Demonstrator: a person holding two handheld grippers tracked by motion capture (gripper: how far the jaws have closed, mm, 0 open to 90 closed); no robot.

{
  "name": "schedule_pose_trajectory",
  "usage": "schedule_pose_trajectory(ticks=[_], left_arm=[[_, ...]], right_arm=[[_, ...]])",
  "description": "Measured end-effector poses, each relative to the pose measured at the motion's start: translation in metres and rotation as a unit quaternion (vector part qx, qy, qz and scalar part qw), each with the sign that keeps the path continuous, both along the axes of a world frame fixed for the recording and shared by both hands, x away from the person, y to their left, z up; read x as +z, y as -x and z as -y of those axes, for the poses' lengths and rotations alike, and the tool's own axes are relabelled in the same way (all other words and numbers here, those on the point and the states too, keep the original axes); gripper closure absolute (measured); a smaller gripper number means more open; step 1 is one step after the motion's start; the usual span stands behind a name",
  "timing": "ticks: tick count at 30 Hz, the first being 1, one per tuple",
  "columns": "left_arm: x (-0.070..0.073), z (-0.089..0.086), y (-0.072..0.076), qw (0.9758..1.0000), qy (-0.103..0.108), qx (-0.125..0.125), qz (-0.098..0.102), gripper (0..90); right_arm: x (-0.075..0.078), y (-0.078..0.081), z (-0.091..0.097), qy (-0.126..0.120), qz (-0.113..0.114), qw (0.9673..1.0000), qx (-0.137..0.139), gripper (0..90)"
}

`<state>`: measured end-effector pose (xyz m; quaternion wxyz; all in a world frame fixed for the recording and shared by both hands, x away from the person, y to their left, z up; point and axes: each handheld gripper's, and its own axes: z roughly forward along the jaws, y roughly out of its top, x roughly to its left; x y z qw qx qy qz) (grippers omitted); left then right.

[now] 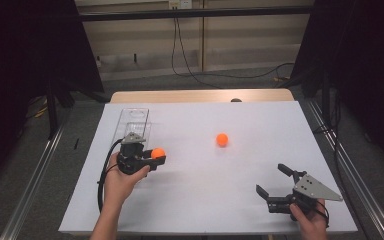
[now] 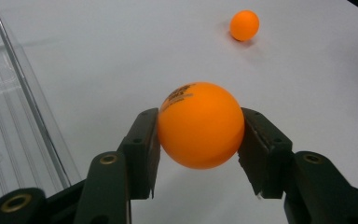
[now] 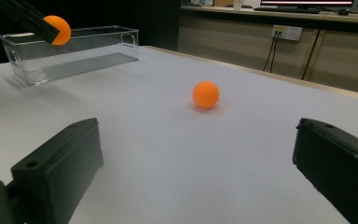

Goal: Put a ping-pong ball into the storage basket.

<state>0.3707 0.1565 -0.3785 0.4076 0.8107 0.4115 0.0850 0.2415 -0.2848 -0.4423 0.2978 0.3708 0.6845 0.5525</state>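
Orange ball point(image 2: 200, 125) pinched between the left gripper's point(image 1: 156, 158) jaws, likely next lifted over the clear bin point(image 1: 132, 121) beside them; the right gripper's point(image 1: 272, 181) jaws are spread, empty.

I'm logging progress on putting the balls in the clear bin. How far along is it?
Done: nothing yet, the clear bin looks empty. In hand: the left gripper is shut on one orange ball, lifted off the table beside the bin. Left: dropping that ball in, then fetching the second orange ball mid-table; the right gripper rests open near it, holding nothing.
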Motion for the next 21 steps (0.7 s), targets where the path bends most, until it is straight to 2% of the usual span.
schedule_pose_trajectory(ticks=[11,21], left_arm=[[0.0039,-0.0045,0.001,1.0,-0.003,0.005,0.008,50.9],[0.0046,-0.0093,0.0003,0.9999,-0.003,0.01,0.004,50.9]], right_arm=[[0.0012,0.0008,-0.0012,0.001,0.002,1.0,0.006,0.9],[0.0015,0.0004,-0.0022,0.001,0.003,1.0,0.007,0.9]])
